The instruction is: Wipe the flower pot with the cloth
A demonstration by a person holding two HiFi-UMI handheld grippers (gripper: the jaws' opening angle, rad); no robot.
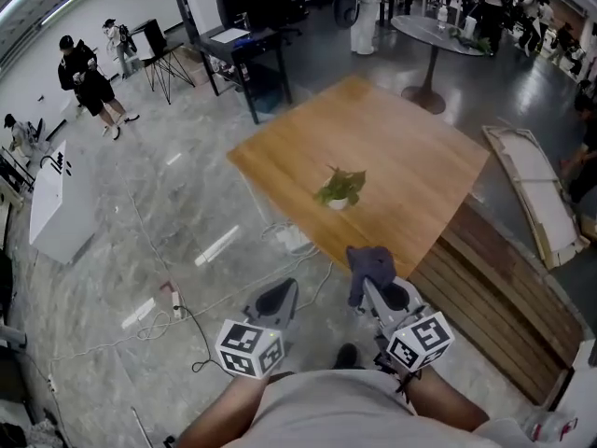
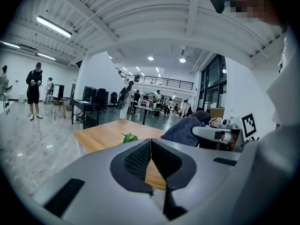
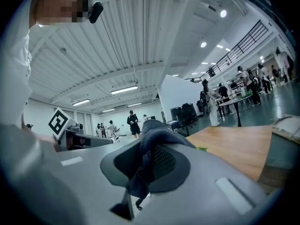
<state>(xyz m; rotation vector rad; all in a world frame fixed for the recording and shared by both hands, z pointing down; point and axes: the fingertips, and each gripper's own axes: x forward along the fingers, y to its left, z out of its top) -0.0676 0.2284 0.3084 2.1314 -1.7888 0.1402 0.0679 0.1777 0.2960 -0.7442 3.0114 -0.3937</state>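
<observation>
A: Left tongs (image 1: 278, 297)?
B: Jaws pressed flat together, nothing between them. Pointing forward, tipped slightly down.
A: Right tongs (image 1: 371, 289)?
B: Clamped on a dark cloth (image 1: 370, 261) that bunches over the tips. Held about level.
A: Arms?
B: Left forearm (image 1: 219, 416) and right forearm (image 1: 457, 404) are bare, reaching forward side by side, with the tongs near each other.

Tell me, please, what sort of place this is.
Probably a large open-plan lab or office hall: a polished stone floor with loose cables, desks with computer gear at the far side, and a railed mezzanine.
</observation>
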